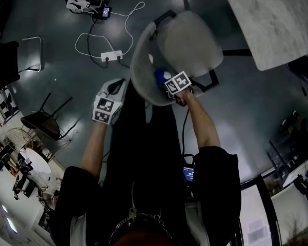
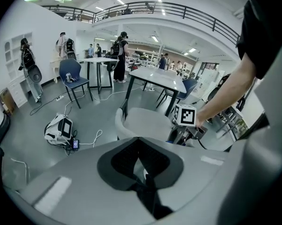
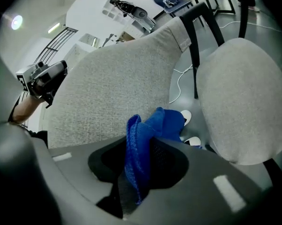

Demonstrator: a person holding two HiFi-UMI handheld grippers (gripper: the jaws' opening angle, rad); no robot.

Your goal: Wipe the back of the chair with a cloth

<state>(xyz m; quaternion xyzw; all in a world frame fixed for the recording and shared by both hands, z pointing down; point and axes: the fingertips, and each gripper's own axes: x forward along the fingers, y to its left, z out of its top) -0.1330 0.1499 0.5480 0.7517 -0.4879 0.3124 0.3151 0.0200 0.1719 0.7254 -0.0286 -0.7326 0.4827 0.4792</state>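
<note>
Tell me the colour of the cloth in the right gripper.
Blue. The cloth shows best in the right gripper view.

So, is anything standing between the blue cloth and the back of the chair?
Nothing visible stands between them: the blue cloth, shut in the jaws of the right gripper, faces the grey chair back directly.

Open floor [image 1: 51, 86] lies left of the chair [image 1: 189, 40]; a table [image 1: 276, 19] crowds its right.
</note>
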